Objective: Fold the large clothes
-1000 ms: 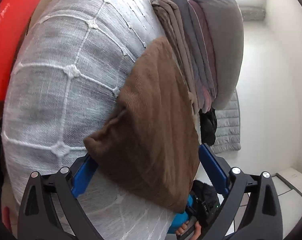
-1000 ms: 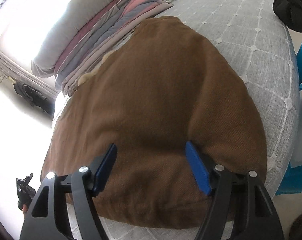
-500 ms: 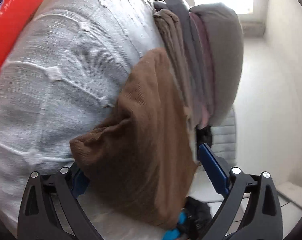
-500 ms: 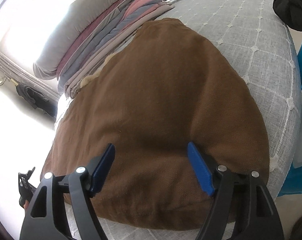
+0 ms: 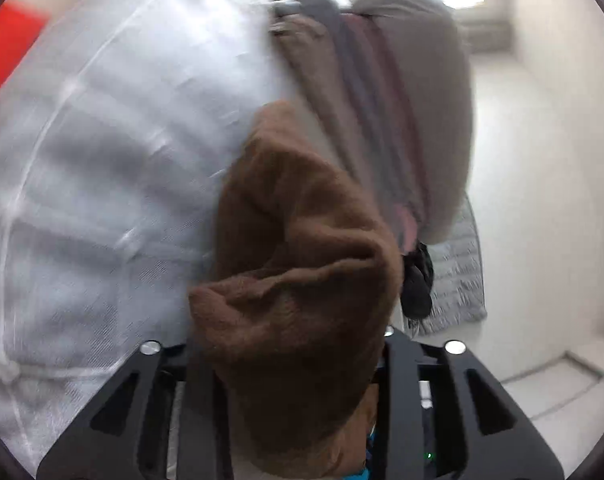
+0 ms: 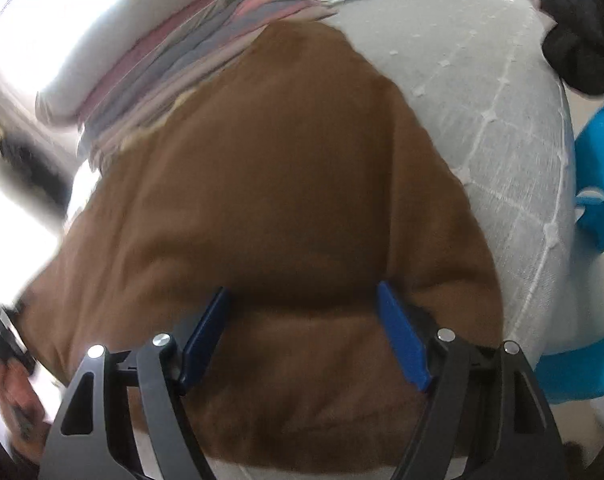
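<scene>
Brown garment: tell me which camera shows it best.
The right wrist view: the brown garment lies spread over the grey bedspread, nearly its whole outline visible beside the stack of folded clothes. The left wrist view shows only a bunched, blurred corner filling the foreground.

Black-framed right gripper (image 6: 302,332) with blue pads and silver screws.
</scene>
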